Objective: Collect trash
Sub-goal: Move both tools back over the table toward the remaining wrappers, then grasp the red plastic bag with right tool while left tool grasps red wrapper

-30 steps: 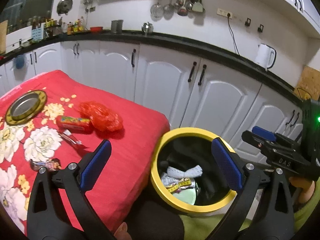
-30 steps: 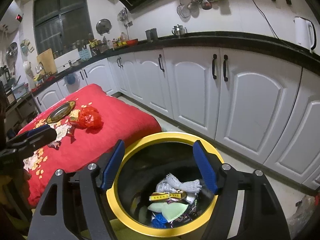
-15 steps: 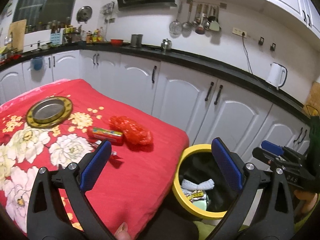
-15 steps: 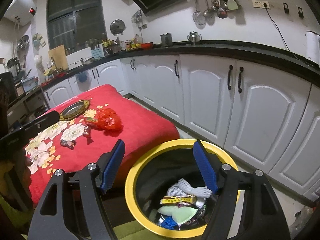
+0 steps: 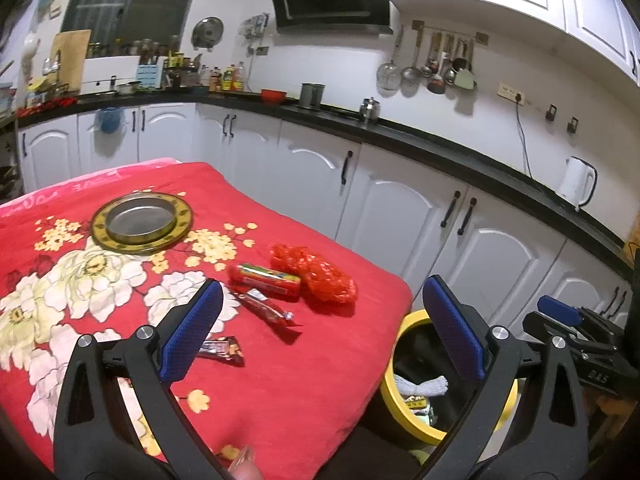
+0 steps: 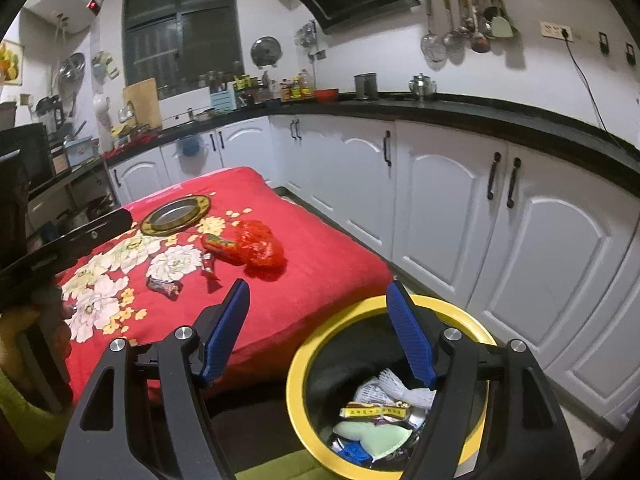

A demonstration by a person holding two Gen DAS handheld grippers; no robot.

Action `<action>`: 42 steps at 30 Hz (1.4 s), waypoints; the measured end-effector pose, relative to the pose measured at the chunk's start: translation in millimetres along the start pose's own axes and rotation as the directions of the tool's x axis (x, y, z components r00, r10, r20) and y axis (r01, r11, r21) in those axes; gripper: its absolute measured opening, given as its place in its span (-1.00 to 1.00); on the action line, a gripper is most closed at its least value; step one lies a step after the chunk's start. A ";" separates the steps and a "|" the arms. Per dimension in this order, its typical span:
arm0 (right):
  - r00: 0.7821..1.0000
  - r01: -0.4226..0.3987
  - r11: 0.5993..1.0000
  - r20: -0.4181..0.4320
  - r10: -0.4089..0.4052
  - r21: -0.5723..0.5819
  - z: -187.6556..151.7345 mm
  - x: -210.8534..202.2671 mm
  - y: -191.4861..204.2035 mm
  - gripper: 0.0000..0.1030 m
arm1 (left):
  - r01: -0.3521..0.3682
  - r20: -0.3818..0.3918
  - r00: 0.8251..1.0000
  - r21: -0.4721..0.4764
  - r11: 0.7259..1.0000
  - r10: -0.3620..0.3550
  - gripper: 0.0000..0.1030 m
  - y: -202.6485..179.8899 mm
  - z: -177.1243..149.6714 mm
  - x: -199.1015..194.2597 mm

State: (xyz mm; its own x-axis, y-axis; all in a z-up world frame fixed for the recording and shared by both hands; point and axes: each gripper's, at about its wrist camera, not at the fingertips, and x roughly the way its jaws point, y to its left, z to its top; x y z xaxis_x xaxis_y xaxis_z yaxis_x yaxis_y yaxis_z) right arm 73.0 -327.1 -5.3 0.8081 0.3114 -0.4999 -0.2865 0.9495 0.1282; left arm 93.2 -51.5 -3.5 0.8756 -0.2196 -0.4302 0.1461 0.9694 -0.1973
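Hanging low in each view, the left gripper (image 5: 320, 328) and the right gripper (image 6: 318, 332) both have wide jaws with nothing in them. Just past them, at the lower right, the yellow bin (image 6: 298, 364) holds trash. Farther back, on the red tabletop (image 5: 312, 376), lie a dark wrapper (image 5: 222, 350), a red wrapper (image 5: 266, 308), a candy pack (image 5: 266, 280) and a red bag (image 5: 316, 278).

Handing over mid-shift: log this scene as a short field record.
surface: red floral cloth
trash left on cloth: red mesh bag; red packet; red wrapper; dark wrapper
bin: yellow-rimmed bin, beside the cloth, wrappers inside
plate: metal plate, empty
left gripper: open, empty
right gripper: open, empty
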 end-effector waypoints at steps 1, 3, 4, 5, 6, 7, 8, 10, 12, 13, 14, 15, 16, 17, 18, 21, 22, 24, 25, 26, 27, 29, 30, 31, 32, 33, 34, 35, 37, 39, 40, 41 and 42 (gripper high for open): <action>1.000 -0.005 1.000 0.000 0.005 -0.003 1.1 1.0 2.5 0.33 | -0.005 0.001 1.000 -0.003 1.000 0.005 0.78 2.9 0.3 -0.2; 1.000 -0.016 1.000 -0.003 0.016 -0.010 2.7 5.0 9.2 0.33 | -0.018 0.002 1.000 -0.009 1.000 0.018 0.78 8.7 0.2 -0.9; 1.000 -0.021 1.000 -0.005 0.021 -0.013 3.1 7.3 11.5 0.33 | -0.028 0.003 1.000 -0.016 0.999 0.028 0.78 13.4 0.1 -1.6; 1.000 -0.029 0.999 -0.010 0.029 -0.019 3.4 10.7 15.1 0.33 | -0.033 0.005 0.999 -0.021 0.999 0.033 0.78 16.6 -0.1 -2.2; 0.999 -0.035 0.999 -0.014 0.035 -0.024 3.9 13.9 18.1 0.33 | -0.038 0.007 0.999 -0.025 0.999 0.039 0.78 19.9 -0.5 -2.8; 0.999 -0.042 0.999 -0.018 0.041 -0.030 4.6 17.3 21.3 0.33 | -0.049 0.006 0.999 -0.029 0.998 0.049 0.78 24.0 -1.0 -3.1; 0.999 -0.046 0.998 -0.021 0.046 -0.033 4.6 19.8 23.3 0.33 | -0.058 0.003 0.998 -0.034 0.998 0.058 0.78 28.2 -1.5 -3.0; 0.998 -0.060 0.997 -0.032 0.059 -0.042 5.9 28.4 29.3 0.33 | -0.069 0.000 0.998 -0.047 0.997 0.069 0.78 36.4 -2.5 -2.7; 0.997 -0.070 0.996 -0.034 0.068 -0.052 7.5 35.1 34.4 0.33 | -0.078 -0.005 0.997 -0.064 0.995 0.078 0.78 44.6 -3.4 -1.2; 0.997 -0.076 0.996 -0.035 0.074 -0.056 9.0 38.9 36.3 0.33 | -0.083 -0.009 0.997 -0.072 0.994 0.082 0.78 48.3 -4.2 0.0; 0.996 -0.086 0.995 -0.039 0.084 -0.057 10.7 44.7 38.7 0.33 | -0.089 -0.016 0.996 -0.080 0.993 0.088 0.78 52.9 -5.0 1.8; 0.995 -0.092 0.994 -0.045 0.089 -0.056 11.8 49.2 39.9 0.33 | -0.094 -0.022 0.995 -0.085 0.992 0.092 0.78 55.7 -5.5 3.5; 0.994 -0.098 0.994 -0.052 0.095 -0.056 13.2 54.2 40.7 0.33 | -0.098 -0.028 0.995 -0.089 0.991 0.096 0.78 58.4 -6.2 5.1; 0.993 -0.106 0.993 -0.059 0.102 -0.057 14.7 60.1 42.1 0.33 | -0.099 -0.034 0.995 -0.094 0.991 0.097 0.78 61.2 -7.0 6.9; 0.993 -0.108 0.992 -0.063 0.104 -0.060 15.9 64.6 43.1 0.33 | -0.101 -0.037 0.995 -0.097 0.990 0.097 0.78 63.0 -7.6 8.3; 0.990 -0.117 0.991 -0.081 0.112 -0.058 19.2 82.1 44.0 0.33 | -0.106 -0.049 0.994 -0.100 0.989 0.102 0.78 67.3 -9.4 12.5; 0.990 -0.119 0.991 -0.087 0.114 -0.058 19.3 86.2 44.0 0.33 | -0.107 -0.053 0.993 -0.102 0.989 0.102 0.78 69.1 -9.8 14.3; 0.987 -0.125 0.990 -0.107 0.117 -0.064 20.1 98.4 45.3 0.33 | -0.103 -0.063 0.993 -0.109 0.989 0.097 0.78 71.9 -11.3 17.8; 0.987 -0.126 0.990 -0.113 0.117 -0.069 20.1 104.1 45.5 0.33 | -0.101 -0.073 0.993 -0.112 0.989 0.094 0.78 73.3 -12.7 21.2; 0.986 -0.125 0.990 -0.121 0.116 -0.073 19.8 110.1 45.3 0.33 | -0.100 -0.081 0.993 -0.114 0.988 0.091 0.78 74.2 -13.4 23.7; 0.985 -0.125 0.990 -0.128 0.115 -0.071 20.2 115.1 44.5 0.33 | -0.094 -0.089 0.993 -0.119 0.988 0.083 0.71 75.0 -14.3 26.0; 0.983 -0.130 0.989 -0.138 0.120 -0.066 20.3 125.7 43.1 0.33 | -0.078 -0.109 0.992 -0.132 0.988 0.064 0.61 75.9 -16.0 32.5; 0.982 -0.130 0.989 -0.144 0.119 -0.068 20.5 130.1 42.8 0.33 | -0.069 -0.122 0.991 -0.137 0.988 0.053 0.57 76.0 -16.8 37.6; 0.981 -0.131 0.989 -0.151 0.119 -0.074 21.0 136.0 42.9 0.33 | -0.061 -0.129 0.991 -0.143 0.988 0.043 0.52 76.1 -17.1 40.6; 0.981 -0.133 0.988 -0.156 0.119 -0.080 21.4 140.9 43.3 0.33 | -0.051 -0.136 0.990 -0.153 0.987 0.030 0.49 76.6 -17.2 43.7; 0.980 -0.136 0.987 -0.161 0.120 -0.086 21.9 146.3 43.4 0.33 | -0.037 -0.145 0.989 -0.166 0.985 0.013 0.45 77.4 -16.6 47.6; 0.977 -0.141 0.986 -0.171 0.124 -0.091 22.6 153.5 43.6 0.33 | -0.032 -0.152 0.988 -0.173 0.984 0.006 0.43 77.8 -16.3 50.7; 0.976 -0.148 0.985 -0.176 0.130 -0.091 23.4 158.5 43.3 0.33 | -0.030 -0.159 0.987 -0.177 0.984 0.002 0.42 77.6 -15.5 54.4; 0.971 -0.163 0.982 -0.189 0.144 -0.091 24.8 169.3 43.0 0.33 | -0.016 -0.175 0.984 -0.186 0.982 -0.017 0.37 77.1 -12.5 62.4; 0.968 -0.177 0.979 -0.200 0.154 -0.099 27.5 181.5 44.5 0.33 | -0.007 -0.192 0.981 -0.193 0.981 -0.031 0.37 75.7 -10.6 69.7; 0.966 -0.183 0.977 -0.204 0.158 -0.108 28.6 187.1 46.1 0.33 | 0.000 -0.204 0.978 -0.195 0.981 -0.040 0.36 74.7 -9.8 75.2; 0.964 -0.191 0.975 -0.207 0.165 -0.114 29.8 191.9 47.4 0.33 | 0.004 -0.213 0.976 -0.196 0.981 -0.046 0.36 74.2 -9.9 79.2; 0.962 -0.199 0.973 -0.213 0.171 -0.118 30.5 197.1 48.6 0.33 | 0.007 -0.220 0.974 -0.197 0.980 -0.051 0.35 73.2 -10.2 82.0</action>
State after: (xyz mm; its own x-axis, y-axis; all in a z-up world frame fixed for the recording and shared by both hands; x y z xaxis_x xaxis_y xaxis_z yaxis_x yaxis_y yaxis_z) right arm 234.1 -218.3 -71.4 0.6189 0.4538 -0.6411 -0.5005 0.8569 0.1234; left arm 171.0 0.3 -62.2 0.7441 -0.2878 -0.6029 0.0586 0.9271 -0.3702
